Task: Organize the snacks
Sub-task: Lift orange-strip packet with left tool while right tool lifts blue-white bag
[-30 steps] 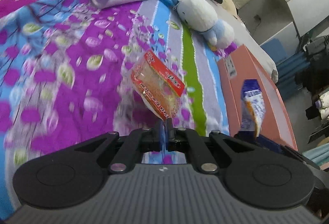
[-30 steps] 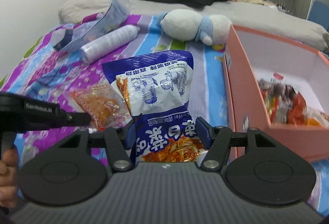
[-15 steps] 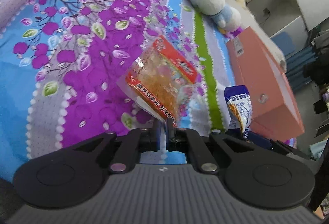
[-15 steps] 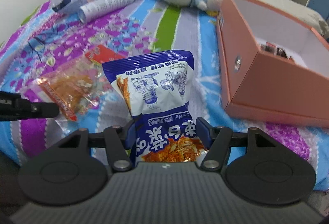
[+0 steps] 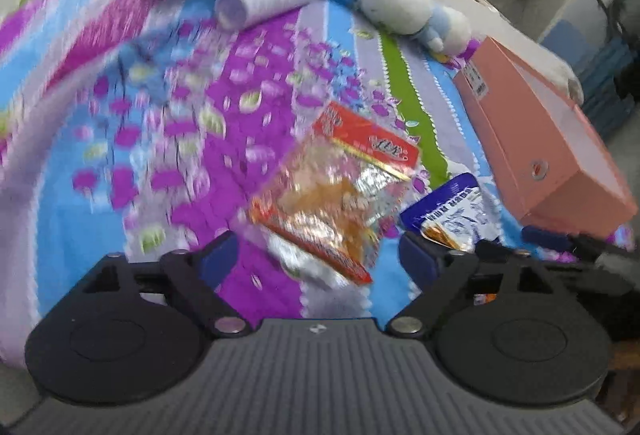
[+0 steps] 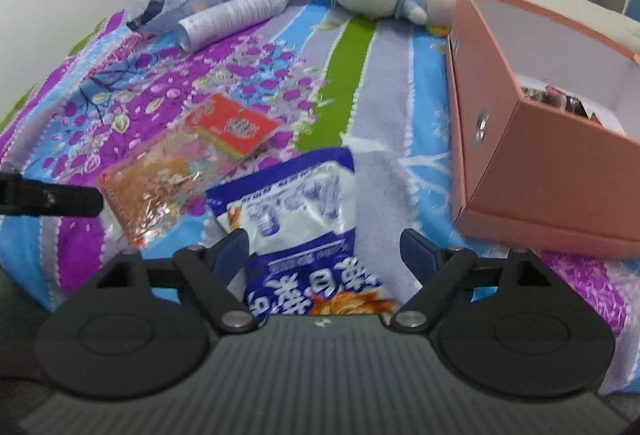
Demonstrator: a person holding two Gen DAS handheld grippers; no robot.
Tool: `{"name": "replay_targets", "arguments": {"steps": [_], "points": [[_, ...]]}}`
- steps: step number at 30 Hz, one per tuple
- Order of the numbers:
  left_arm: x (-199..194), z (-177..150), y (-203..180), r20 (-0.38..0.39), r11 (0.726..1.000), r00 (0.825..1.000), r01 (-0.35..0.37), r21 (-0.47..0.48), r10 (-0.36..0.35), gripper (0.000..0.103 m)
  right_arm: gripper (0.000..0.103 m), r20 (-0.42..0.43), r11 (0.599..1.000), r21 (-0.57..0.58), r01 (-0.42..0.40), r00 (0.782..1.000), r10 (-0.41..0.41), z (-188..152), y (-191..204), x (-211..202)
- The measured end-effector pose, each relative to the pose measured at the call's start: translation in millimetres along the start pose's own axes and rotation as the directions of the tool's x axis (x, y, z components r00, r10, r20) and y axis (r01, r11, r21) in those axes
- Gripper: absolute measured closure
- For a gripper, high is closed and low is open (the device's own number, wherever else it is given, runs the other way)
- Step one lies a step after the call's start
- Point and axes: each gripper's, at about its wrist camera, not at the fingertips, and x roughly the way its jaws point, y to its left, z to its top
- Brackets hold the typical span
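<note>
Right wrist: crinkly blue snack bag (image 6: 304, 211), boxy pink carton (image 6: 532, 171).

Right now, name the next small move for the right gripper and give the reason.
Probably close the right gripper on the blue snack bag, then carry it to the pink box. Its jaws stand open on either side of the bag, which lies on the blanket outside the box. The left gripper is open too, with the clear orange snack packet lying loose.

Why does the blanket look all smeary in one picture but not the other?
Left wrist view: the blanket and clear snack bag are streaked by motion blur. Right wrist view: sharper, though the pink box bends from the fisheye lens.
</note>
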Motion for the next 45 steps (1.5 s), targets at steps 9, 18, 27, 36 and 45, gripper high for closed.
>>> {"name": "replay_targets", "arguments": {"steps": [9,18,27,36,45], "points": [[25.6,17.0,-16.0,-0.06,0.97,0.998,0.003,0.243,0.012,0.004,0.019,-0.022,0.993,-0.053,-0.102,0.995,0.101,-4.4,-1.7,11.0],[54.5,22.3,-24.4,-0.137,0.936,0.99,0.014,0.352,0.037,0.002,0.02,-0.093,0.976,-0.199,-0.084,0.993,0.067,-15.9,11.7,24.2],[73.4,23.2,-22.4,-0.15,0.928,0.988,0.034,0.371,0.023,0.002,0.036,-0.082,0.989,-0.139,-0.041,0.996,0.03,-15.2,2.8,12.7],[90.8,20.3,-18.6,-0.159,0.932,0.987,0.025,0.362,0.035,0.001,0.037,-0.076,0.997,-0.075,-0.009,0.997,0.003,-18.0,-6.9,11.8],[83.0,22.8,-20.7,-0.121,0.951,0.99,-0.028,0.308,0.068,0.025,0.037,-0.076,0.999,-0.036,-0.002,0.997,-0.001,-17.1,-8.4,11.6]]}}
